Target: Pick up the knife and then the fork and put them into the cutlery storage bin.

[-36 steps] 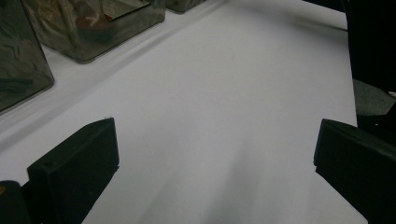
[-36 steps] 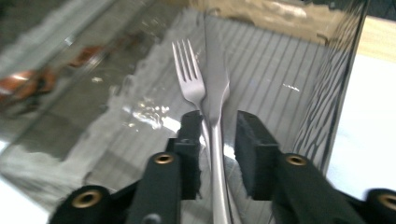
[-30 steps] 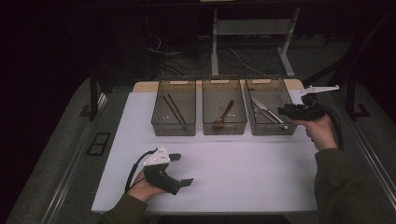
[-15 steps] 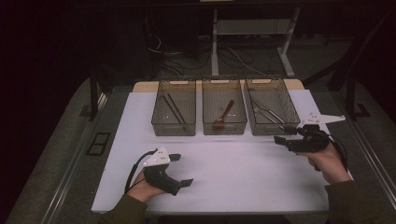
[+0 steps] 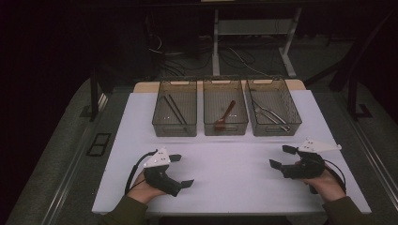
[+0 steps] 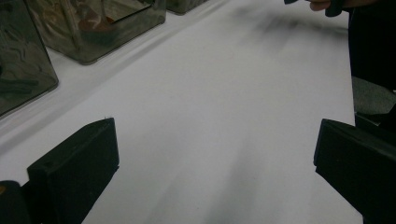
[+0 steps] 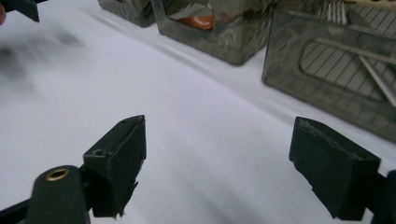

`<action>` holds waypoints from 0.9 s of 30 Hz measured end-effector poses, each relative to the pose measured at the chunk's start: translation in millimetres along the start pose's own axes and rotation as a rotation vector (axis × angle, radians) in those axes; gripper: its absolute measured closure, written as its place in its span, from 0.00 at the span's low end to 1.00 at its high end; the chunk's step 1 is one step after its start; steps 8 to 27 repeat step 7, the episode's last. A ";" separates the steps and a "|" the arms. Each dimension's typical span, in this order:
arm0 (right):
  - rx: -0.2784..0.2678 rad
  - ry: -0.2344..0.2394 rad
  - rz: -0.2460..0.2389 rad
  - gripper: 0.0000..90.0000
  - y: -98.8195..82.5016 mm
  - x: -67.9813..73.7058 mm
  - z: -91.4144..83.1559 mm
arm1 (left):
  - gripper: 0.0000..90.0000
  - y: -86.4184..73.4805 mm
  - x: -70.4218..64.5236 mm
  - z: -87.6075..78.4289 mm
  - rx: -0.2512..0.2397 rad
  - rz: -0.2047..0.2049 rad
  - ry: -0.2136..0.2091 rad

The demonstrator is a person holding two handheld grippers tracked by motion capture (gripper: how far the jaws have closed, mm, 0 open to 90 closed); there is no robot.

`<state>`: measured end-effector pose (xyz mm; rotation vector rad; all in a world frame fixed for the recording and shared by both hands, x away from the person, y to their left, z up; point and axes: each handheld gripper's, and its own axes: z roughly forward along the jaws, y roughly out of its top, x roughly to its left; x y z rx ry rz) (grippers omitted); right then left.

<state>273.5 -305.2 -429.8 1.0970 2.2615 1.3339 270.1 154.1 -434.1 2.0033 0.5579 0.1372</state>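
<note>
Three clear bins are lined up at the back of a white table. Dark sticks are kept in the left bin. A red spoon is kept in the middle bin.

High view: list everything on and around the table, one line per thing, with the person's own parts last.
Bins: three, clear smoky plastic, in a row at the far side of the table.
Chopsticks: a dark pair, in the left bin.
Spoon: one, reddish brown, in the middle bin.
Metal utensils: silver, count unclear, in the right bin.
Table cover: one, white, over the table top.
Desk frame: one, pale grey, on the floor beyond the table.
Left gripper: one, black with a grey plate, near left on the cover, open and empty.
Right gripper: one, black with a grey plate, near right, jaws just opened, nothing between them.
Hands: two, holding the grippers.
</note>
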 end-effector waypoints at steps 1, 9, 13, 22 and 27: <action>0.002 0.004 0.009 0.21 -2.5 1.2 0.4 | 0.00 0.0 0.1 0.0 0.001 0.001 0.000; -0.001 0.003 0.005 0.19 -10.3 5.7 -0.6 | 0.00 0.4 0.3 -0.1 0.001 -0.001 0.003; -0.001 0.003 0.005 0.19 -10.3 5.7 -0.6 | 0.00 0.4 0.3 -0.1 0.001 -0.001 0.003; -0.001 0.003 0.005 0.19 -10.3 5.7 -0.6 | 0.00 0.4 0.3 -0.1 0.001 -0.001 0.003; -0.001 0.003 0.005 0.19 -10.3 5.7 -0.6 | 0.00 0.4 0.3 -0.1 0.001 -0.001 0.003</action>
